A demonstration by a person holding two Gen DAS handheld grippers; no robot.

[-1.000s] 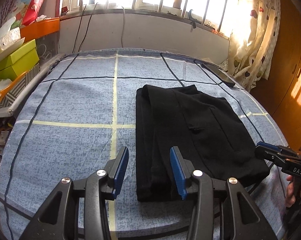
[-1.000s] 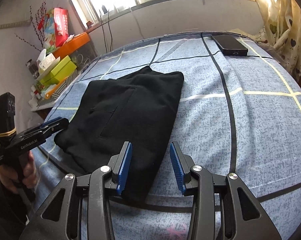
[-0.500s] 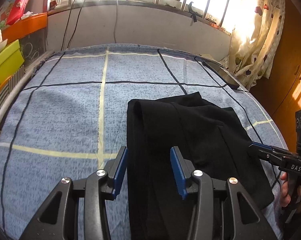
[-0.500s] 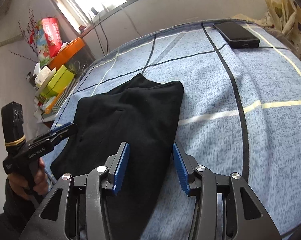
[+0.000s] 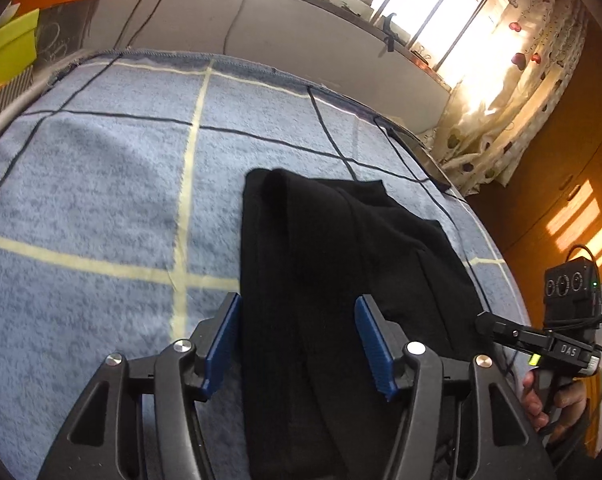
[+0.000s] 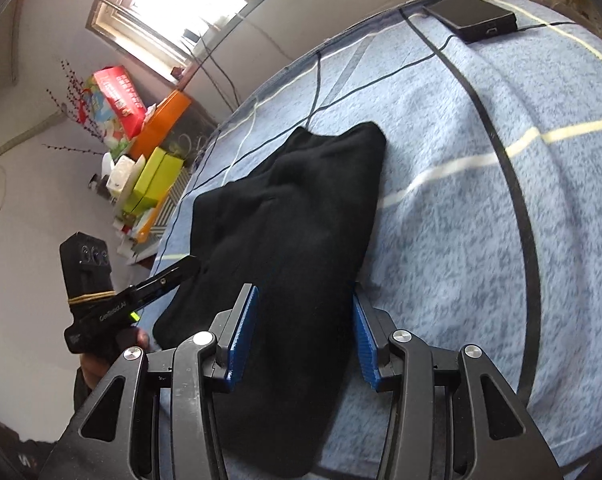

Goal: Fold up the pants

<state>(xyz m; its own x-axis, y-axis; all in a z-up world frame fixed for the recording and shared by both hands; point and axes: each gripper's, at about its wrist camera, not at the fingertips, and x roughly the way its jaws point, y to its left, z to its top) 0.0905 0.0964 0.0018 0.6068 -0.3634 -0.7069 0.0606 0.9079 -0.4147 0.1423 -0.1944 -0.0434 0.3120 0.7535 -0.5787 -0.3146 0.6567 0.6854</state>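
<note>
Black pants (image 5: 333, 264) lie folded into a long stack on the blue checked bedspread (image 5: 101, 184). My left gripper (image 5: 299, 338) is open, its blue pads straddling the near left edge of the pants. My right gripper (image 6: 305, 340) is open and straddles the near right edge of the pants (image 6: 297, 216). Each gripper shows in the other's view: the right one (image 5: 485, 320) by the right side of the stack, the left one (image 6: 189, 266) by the left side.
A black phone (image 6: 473, 20) with a cable lies at the bed's far right corner. Boxes in green, orange and red (image 6: 149, 148) stand on a shelf left of the bed. Window wall behind, curtain (image 5: 501, 112) and wooden wardrobe at right.
Both grippers have moved forward and lower over the near end of the pants, so the cloth now sits between their open pads. The pants have not moved.
</note>
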